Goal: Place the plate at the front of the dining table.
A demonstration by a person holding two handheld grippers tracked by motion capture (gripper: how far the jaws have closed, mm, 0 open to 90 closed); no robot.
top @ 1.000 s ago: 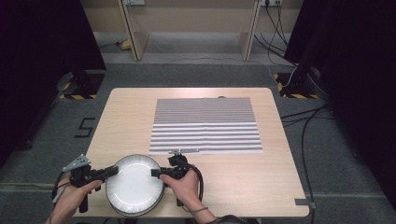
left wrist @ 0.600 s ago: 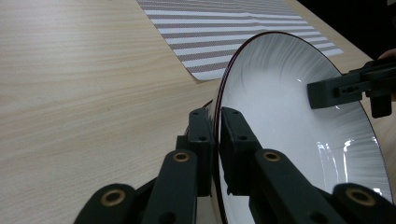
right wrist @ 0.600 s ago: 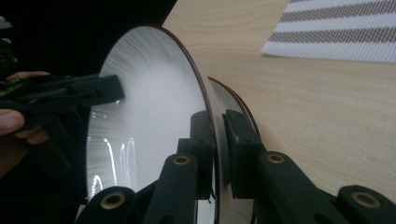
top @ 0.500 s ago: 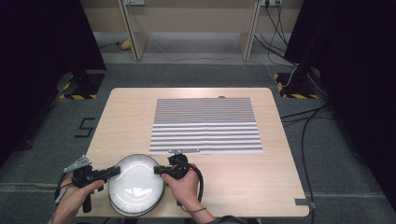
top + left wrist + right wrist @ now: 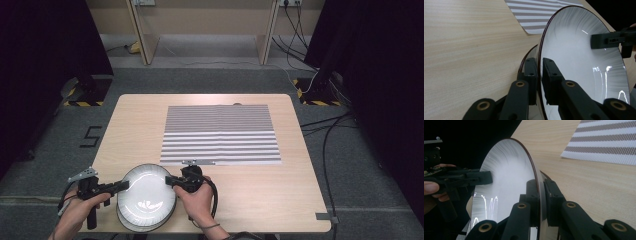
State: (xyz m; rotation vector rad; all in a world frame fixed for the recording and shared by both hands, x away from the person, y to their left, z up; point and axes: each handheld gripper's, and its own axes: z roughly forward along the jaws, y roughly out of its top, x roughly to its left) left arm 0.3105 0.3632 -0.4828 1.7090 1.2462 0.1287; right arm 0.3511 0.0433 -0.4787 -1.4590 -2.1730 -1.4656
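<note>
High view shows my left fingers and right fingers clamped on opposite edges of a white plate, held between them near my edge of the counter. I judge this a two-handed lift, with a second plate underneath. Next I'd carry it forward toward the striped mat ahead of my fingers, both grips level. Being round, the plate has no long axis; its face points up, seemingly tilted slightly.
</note>
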